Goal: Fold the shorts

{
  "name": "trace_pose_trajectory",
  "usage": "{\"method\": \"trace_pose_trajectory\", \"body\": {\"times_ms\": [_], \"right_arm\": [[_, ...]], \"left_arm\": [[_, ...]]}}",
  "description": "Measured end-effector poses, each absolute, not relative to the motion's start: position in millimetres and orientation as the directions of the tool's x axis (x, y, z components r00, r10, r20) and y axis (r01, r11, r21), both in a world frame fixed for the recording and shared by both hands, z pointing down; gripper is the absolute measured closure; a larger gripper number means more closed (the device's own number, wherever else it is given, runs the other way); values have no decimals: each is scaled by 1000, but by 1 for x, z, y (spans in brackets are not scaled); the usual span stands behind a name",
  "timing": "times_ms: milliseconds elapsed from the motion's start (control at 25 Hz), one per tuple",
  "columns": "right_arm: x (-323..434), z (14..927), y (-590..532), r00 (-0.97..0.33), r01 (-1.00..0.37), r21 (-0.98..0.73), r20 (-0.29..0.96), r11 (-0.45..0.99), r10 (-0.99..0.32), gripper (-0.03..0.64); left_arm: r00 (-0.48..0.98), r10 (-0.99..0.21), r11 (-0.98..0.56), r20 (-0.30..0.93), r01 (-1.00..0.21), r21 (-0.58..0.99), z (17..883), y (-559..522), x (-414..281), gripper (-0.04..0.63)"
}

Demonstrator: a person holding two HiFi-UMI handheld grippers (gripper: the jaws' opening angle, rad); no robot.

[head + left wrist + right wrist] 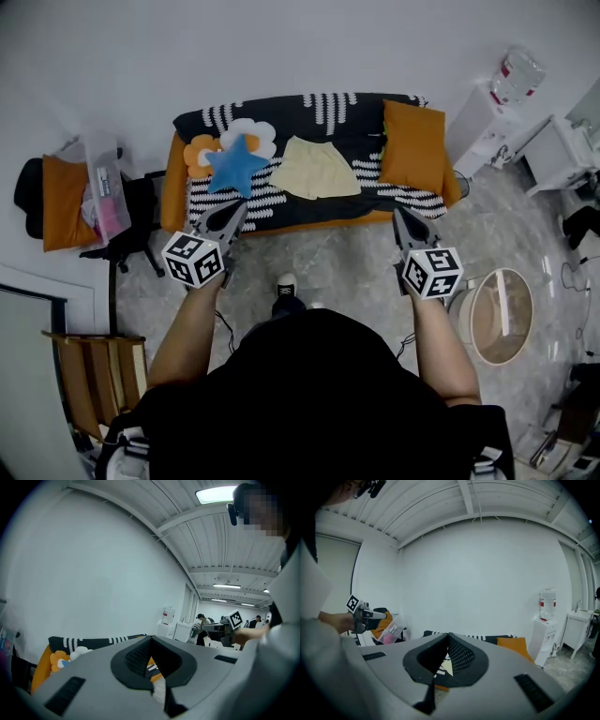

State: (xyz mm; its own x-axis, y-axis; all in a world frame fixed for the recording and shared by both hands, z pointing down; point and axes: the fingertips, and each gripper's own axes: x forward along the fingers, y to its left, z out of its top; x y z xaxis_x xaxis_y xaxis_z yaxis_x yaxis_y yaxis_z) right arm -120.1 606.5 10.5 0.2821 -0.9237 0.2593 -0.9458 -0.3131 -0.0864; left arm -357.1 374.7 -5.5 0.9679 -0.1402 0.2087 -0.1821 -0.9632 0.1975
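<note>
Two grippers hovered before the sofa (356,117), fingers pressed together on nothing: the left gripper (240,207) at 8 o'clock from the pale yellow shorts (314,169), the right gripper (399,212) at 4 o'clock. The shorts lay flat mid-sofa, between a blue star cushion (234,164) and an orange cushion (412,145).
</note>
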Motion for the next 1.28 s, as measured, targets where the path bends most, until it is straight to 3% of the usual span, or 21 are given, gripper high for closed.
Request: {"method": "trace_pose_trajectory", "body": {"times_ms": [1120, 1280], "right_arm": [[-65, 37, 493, 363, -914, -57, 325, -401, -873, 609], [-52, 35, 476, 383, -909, -41, 315, -416, -868, 567]], "left_arm": [[966, -70, -963, 247, -130, 235, 23, 249, -295, 577], [969, -69, -958, 237, -131, 256, 22, 227, -284, 572]]}}
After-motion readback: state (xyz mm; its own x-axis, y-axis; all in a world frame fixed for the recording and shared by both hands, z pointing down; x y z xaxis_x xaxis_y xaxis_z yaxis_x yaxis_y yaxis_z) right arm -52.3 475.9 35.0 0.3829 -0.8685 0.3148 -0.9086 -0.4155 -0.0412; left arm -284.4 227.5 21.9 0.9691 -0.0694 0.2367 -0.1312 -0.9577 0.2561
